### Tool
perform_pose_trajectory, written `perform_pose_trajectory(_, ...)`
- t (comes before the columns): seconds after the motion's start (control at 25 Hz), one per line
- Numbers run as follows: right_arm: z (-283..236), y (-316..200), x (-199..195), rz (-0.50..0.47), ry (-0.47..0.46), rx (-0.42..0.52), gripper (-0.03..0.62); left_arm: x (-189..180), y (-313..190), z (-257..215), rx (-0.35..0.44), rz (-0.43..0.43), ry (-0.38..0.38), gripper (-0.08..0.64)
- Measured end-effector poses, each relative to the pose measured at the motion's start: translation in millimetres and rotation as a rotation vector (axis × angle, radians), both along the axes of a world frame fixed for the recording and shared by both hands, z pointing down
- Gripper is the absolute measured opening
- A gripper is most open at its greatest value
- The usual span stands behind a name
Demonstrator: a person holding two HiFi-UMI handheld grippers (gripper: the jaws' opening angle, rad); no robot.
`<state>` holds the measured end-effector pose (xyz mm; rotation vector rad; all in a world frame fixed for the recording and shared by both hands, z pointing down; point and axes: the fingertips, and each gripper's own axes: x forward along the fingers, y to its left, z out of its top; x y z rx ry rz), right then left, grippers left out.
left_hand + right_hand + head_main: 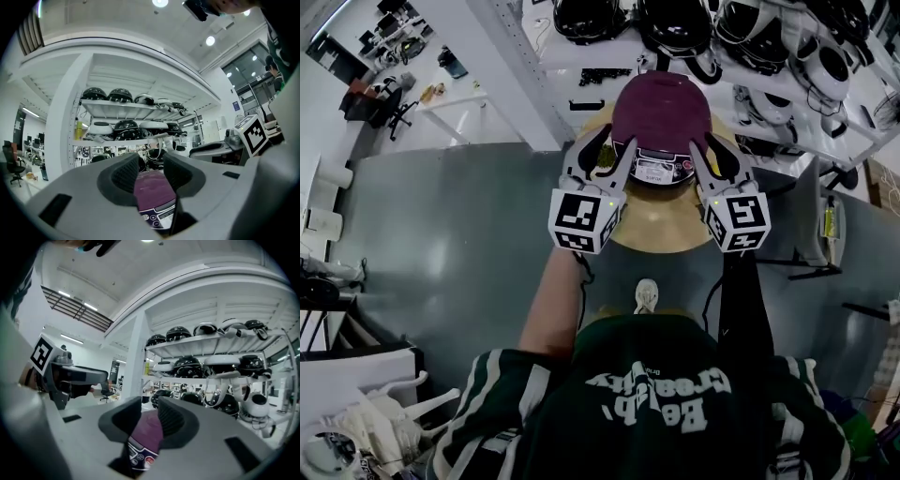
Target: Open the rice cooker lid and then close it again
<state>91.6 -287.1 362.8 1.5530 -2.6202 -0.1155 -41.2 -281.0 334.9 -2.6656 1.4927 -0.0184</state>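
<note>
The fingers (125, 174) of my left gripper (604, 156) stand wide apart with nothing between the pads; through the gap I see the cooker (153, 191) ahead. The fingers (172, 420) of my right gripper (715, 157) leave a narrower gap, and they hold nothing either; the cooker's purple side and its buttons show beyond them. Both grippers point level at the cooker, one on each side of its panel (657, 169), the left at the front left and the right at the front right. The tips look very close to the body, but from above I cannot be sure whether they touch it. The lid (662, 111) is down. The cooker sits towards the far edge of a round table (661, 234), and my grippers reach in over the near part. Behind it a rack (123, 107) carries dark helmets (120, 95).
</note>
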Motion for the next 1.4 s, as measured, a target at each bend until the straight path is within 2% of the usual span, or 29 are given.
perform_pose_trajectory(0.24, 12.0, -26.9, 2.9, -0.042, -0.012, -0.035, 0.12, 11.5, -25.0, 5.3, -0.002, 0.003, 0.018, 0.16)
perform_pose_trajectory(0.48, 23.7, -38.2, -4.9, -0.075, -0.012, -0.076, 0.121, 13.9, -30.9, 11.4, -0.013, 0.005, 0.004, 0.16)
perform_pose_trajectory(0.88, 61.5, -44.2, -34.1, -0.137, 0.091, -0.205, 0.13, 3.3, -35.6, 25.6, -0.039, 0.0, -0.01, 0.16)
perform_pose_trajectory(1.08, 83.9, -46.4, -48.4, -0.174, 0.151, -0.287, 0.13, 7.7, -35.0, 33.2, -0.044, 0.033, -0.027, 0.163)
perform_pose_trajectory(1.4, 129.8, -41.5, -65.9, -0.237, 0.254, -0.442, 0.131, 3.0, -39.2, 43.4, -0.066, 0.039, -0.033, 0.163)
